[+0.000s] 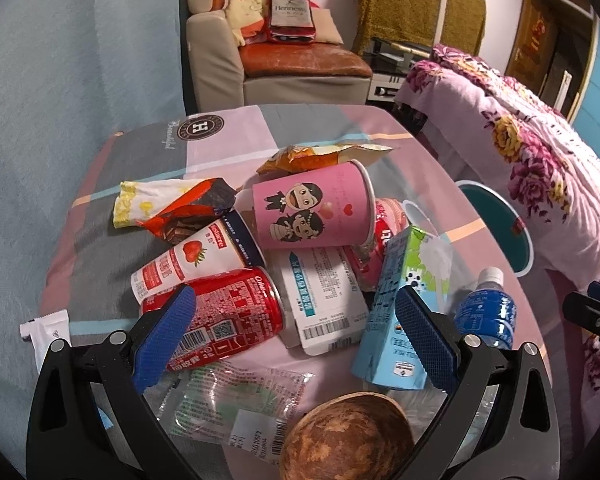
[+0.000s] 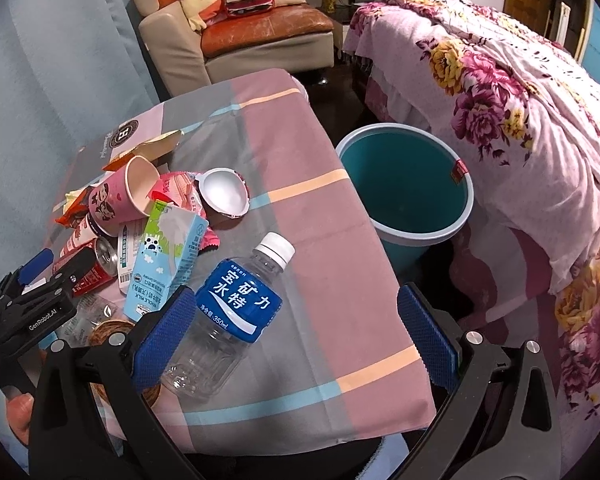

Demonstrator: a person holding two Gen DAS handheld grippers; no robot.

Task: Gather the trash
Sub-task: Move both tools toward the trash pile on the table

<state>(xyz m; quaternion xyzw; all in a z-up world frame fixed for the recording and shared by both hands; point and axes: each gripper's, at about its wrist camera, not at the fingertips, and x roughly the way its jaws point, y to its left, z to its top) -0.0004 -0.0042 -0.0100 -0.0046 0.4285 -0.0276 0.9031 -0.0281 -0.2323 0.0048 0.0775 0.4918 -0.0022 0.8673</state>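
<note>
A pile of trash lies on the table [image 2: 312, 160]. In the left wrist view my left gripper [image 1: 296, 328] is open over a red can [image 1: 228, 312] and a white box [image 1: 324, 300], with a blue milk carton [image 1: 400, 308] by its right finger. A pink paper cup [image 1: 312, 208], a strawberry cup [image 1: 188, 264] and wrappers [image 1: 168, 208] lie behind. My right gripper [image 2: 296, 328] is open above the table's near edge, its left finger beside a clear bottle with a blue label [image 2: 236, 312]. A teal bin [image 2: 408, 188] stands on the floor right of the table.
A brown coconut shell [image 1: 348, 436] and a clear plastic bag [image 1: 236, 404] lie at the table's near edge. A bed with a flowered cover [image 2: 520, 128] stands right of the bin. A sofa [image 2: 236, 36] with a large bottle stands behind. A blue curtain [image 1: 60, 100] hangs on the left.
</note>
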